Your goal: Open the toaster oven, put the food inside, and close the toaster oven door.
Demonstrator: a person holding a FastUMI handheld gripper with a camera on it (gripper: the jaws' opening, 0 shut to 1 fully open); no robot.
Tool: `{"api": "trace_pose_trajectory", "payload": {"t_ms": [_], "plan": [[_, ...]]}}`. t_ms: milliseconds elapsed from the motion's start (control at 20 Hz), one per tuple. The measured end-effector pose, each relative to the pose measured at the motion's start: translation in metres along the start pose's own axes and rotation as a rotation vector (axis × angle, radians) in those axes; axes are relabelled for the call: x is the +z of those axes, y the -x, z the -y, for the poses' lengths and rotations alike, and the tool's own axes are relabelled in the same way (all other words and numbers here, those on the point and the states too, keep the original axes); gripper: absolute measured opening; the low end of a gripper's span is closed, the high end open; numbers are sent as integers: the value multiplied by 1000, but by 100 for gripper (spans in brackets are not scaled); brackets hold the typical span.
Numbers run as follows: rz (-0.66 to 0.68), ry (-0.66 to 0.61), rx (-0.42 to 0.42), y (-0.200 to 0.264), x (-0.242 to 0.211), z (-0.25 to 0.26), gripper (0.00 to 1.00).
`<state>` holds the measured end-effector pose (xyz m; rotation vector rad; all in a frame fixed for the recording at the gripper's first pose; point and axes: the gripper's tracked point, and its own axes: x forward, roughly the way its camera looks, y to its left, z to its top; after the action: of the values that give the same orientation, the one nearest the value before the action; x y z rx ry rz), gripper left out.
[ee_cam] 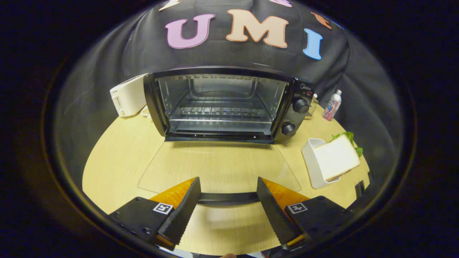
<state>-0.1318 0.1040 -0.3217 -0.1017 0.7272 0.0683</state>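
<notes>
The toaster oven (224,104) is standing open at the far edge of the table (118,157), its glass door (218,166) lying flat toward the gripper (228,208), whose fingers are gaping wide around the door handle (228,197) and gripping nothing. The sandwich (337,157) is waiting in a white holder (313,168) near the right edge. Judged next: releasing cleanly, then approaching the sandwich squarely and squeezing gently, as soft bread likely crushes.

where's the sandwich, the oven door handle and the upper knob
sandwich (336,157), gripper view, on the top bread slice
oven door handle (228,197), gripper view, middle of the bar between the open gripper (228,206) fingers
upper knob (300,105), gripper view, on its face
</notes>
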Motion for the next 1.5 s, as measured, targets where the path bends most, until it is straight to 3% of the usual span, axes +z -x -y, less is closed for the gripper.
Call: {"api": "trace_pose_trajectory", "payload": {"t_ms": [500,700,850,1250,1500], "plan": [[-62,-13,1,-10,-13,1,99],[-19,18,-18,-5,3,19,100],[55,-28,-40,0,26,41,100],[228,-251,-198,21,85,142,99],[276,-376,-330,29,84,219,99]]}}
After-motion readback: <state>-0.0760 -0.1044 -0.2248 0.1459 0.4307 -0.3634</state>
